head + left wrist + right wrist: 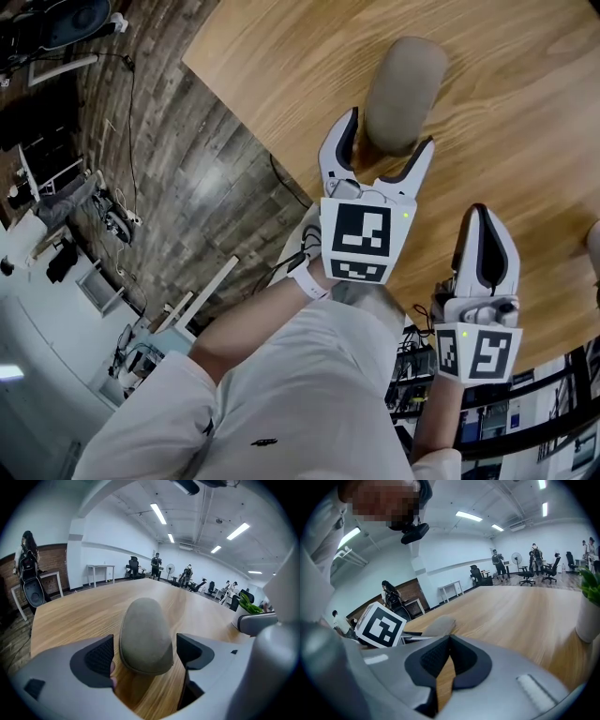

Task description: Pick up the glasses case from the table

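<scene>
left tongs (389,129): apart, astride grey felt oval glasses case (405,89) | right tongs (481,214): together, empty, at its 5 o'clock

From 10 to 2 o'clock of the glasses case (403,94), bare tabletop (525,84) is seen. Its 8 and 5 o'clock sides are flanked, with narrow gaps, by the left gripper's (390,127) spread jaws. A white pot (587,616) is set well apart at 4 o'clock.

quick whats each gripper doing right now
left gripper: open, glasses case between the jaws, not gripped
right gripper: shut, empty
</scene>
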A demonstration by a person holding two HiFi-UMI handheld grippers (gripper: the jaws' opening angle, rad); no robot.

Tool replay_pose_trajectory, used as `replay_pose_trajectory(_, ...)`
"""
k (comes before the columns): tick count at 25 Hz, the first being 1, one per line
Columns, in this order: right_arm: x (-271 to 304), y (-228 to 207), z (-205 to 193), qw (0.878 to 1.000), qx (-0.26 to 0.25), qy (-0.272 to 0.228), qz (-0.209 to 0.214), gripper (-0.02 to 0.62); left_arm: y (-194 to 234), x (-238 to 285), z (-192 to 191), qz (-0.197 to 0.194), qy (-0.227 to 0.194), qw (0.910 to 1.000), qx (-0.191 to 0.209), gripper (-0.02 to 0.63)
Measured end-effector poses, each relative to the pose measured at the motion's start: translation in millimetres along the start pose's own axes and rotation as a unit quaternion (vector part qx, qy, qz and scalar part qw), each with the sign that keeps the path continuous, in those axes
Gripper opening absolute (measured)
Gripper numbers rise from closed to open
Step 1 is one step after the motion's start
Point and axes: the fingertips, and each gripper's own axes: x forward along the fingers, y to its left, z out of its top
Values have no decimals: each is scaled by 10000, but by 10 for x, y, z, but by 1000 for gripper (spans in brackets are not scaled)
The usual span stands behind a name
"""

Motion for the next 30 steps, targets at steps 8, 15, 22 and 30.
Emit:
replay_pose_trajectory(8, 58, -98, 53, 10000, 51, -27, -1, 11, 28, 132, 24, 140, 58, 9999, 34, 400)
replay_pose_trajectory(15, 91, -98, 48, 10000, 85, 3, 5, 11, 36, 270, 47, 257, 183, 9994, 132, 400)
replay_pose_trajectory(22, 52, -50, -3, 9999, 94, -7, -41, 11, 42, 284, 43, 256, 251, 9992, 188, 383)
replay_pose_trajectory(30, -1, 35, 64, 10000, 52, -55, -58, 11, 72, 198, 83, 177, 265, 9995, -4, 379)
